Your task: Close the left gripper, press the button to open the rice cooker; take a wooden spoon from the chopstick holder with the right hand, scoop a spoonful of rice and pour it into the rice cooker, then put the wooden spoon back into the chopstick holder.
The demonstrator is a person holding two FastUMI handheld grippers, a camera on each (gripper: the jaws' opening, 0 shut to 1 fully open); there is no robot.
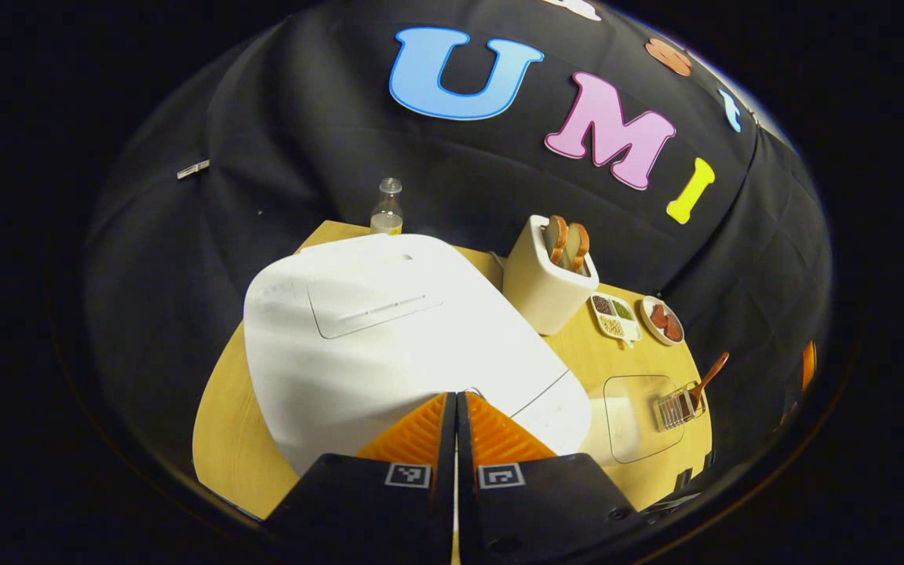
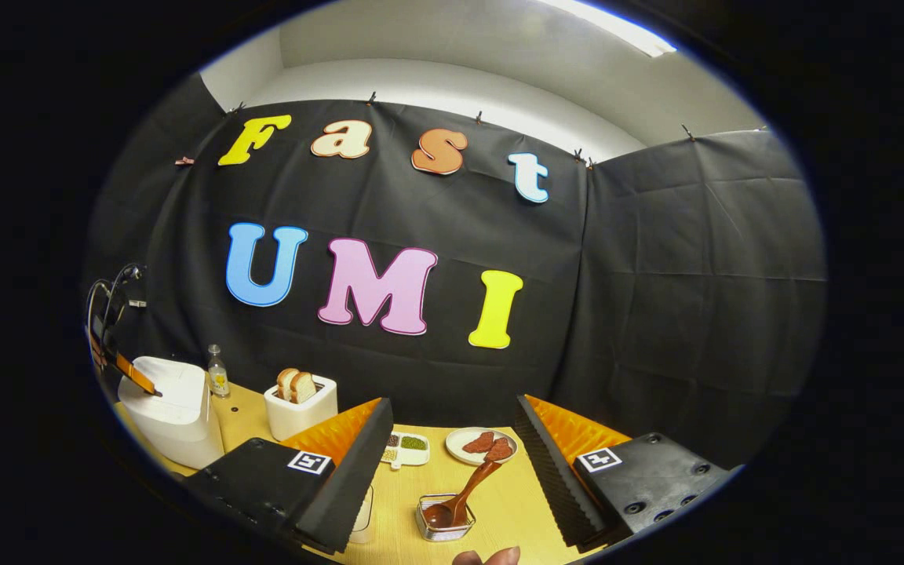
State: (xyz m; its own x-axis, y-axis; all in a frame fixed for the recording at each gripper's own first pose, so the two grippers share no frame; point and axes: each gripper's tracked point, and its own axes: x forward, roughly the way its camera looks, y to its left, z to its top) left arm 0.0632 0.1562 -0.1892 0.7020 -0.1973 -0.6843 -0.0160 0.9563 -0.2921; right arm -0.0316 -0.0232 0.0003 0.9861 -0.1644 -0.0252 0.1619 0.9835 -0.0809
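— Left gripper view: what's the left gripper [image 1: 456, 408] doing?
— Clenched on nothing, fingers pressed together, tips at the front edge of the white rice cooker [image 1: 389, 337], whose lid is down.
— And the right gripper [image 2: 452, 439]?
— Spread wide, holding nothing (hovering over the table [image 2: 515, 502]). The wooden spoon [image 2: 464, 494] stands tilted in the chopstick holder [image 2: 444, 518], well right of the rice cooker.

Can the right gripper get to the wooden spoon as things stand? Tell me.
Probably yes. The right gripper is open, and the wooden spoon leans in the chopstick holder just ahead of it, with nothing between them.
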